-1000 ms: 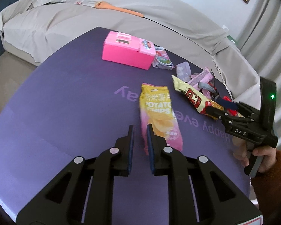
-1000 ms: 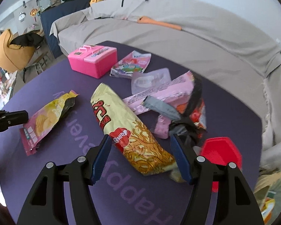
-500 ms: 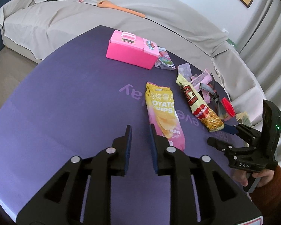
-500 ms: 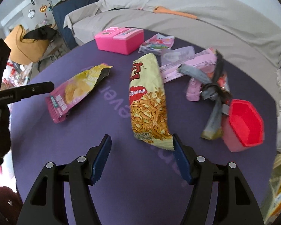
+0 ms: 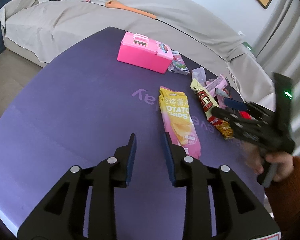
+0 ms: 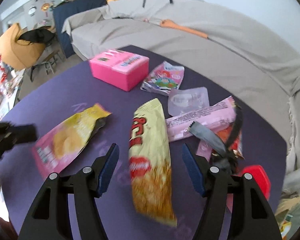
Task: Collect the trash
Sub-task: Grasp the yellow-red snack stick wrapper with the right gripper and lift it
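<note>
A grey-covered sofa [image 5: 170, 22] curves behind a round purple table [image 5: 70, 104]. A pink box [image 5: 144, 55] stands at the table's far side, with a small cartoon packet [image 6: 164, 79] just beside it.

Trash lies loose on the table. The chips bag [image 5: 178, 120], yellow and pink, lies flat just right of the left gripper [image 5: 149, 142]; its near end is beside the right-hand finger, outside the gap. The left jaws have just been opening and stand partly apart, with only bare tabletop between them.

The noodle bag [image 6: 150, 156], pale yellow with red print, lies lengthwise in the gap of the right gripper [image 6: 150, 155], its near end reaching back between the fingers. Those jaws stand wide apart and neither pad presses on the bag.

Right of the noodle bag sits a heap of wrappers [image 6: 206, 120], pink, grey and clear, and a red cup [image 6: 258, 177] near the table edge. A hand [image 5: 274, 160] in a rust sleeve holds the right gripper's handle.
</note>
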`<state>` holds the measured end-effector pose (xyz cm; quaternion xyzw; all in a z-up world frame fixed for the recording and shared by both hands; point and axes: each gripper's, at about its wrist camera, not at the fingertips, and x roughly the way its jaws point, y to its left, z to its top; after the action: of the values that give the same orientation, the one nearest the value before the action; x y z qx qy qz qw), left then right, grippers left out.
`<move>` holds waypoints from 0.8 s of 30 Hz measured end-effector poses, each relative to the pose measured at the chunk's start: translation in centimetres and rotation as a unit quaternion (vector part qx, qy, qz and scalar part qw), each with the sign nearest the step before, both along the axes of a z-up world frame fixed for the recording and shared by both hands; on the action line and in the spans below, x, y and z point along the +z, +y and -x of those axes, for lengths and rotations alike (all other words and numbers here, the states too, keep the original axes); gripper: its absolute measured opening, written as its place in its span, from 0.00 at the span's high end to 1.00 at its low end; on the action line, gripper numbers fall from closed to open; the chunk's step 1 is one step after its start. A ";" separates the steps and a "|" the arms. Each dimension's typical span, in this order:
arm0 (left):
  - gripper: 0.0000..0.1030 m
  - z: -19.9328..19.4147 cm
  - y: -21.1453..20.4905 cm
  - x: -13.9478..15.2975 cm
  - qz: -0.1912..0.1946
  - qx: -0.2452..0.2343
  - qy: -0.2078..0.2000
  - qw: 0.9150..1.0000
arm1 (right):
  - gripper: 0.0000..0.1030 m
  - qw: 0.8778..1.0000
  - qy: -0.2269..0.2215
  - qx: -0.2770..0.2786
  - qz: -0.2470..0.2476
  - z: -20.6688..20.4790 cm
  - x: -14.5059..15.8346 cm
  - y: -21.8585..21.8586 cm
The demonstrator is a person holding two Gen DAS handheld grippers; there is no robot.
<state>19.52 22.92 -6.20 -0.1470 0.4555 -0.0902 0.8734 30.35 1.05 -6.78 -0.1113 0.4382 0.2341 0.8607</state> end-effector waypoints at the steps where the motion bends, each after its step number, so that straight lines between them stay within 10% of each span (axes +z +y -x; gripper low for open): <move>1: 0.73 0.0 0.0 0.0 0.003 -0.003 0.000 1.000 | 0.46 1.000 0.013 -0.004 0.001 -0.8 -0.5 0.2; 5: 0.69 -0.2 -0.6 0.2 0.011 -0.018 -0.007 1.000 | 0.73 0.999 0.038 0.005 -0.014 -0.5 -1.0 -0.2; 15: 0.69 -3.0 -4.1 -1.3 -0.026 -0.012 0.021 0.999 | 0.74 0.999 0.006 -0.023 -0.021 3.5 2.4 -5.4; 18: 0.87 -3.3 -5.5 -1.5 -0.031 -0.019 0.024 0.999 | 0.74 0.999 -0.002 -0.033 -0.028 4.4 3.3 -7.2; 24: 0.90 -2.8 -8.9 2.3 -0.053 -0.045 -0.041 0.997 | 0.74 0.998 -0.032 -0.045 -0.036 6.3 5.4 -10.3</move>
<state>22.37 14.04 -3.91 -0.0758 0.4297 -0.1106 0.8929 24.04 -9.24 -1.39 -0.0674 0.4067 0.2071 0.8872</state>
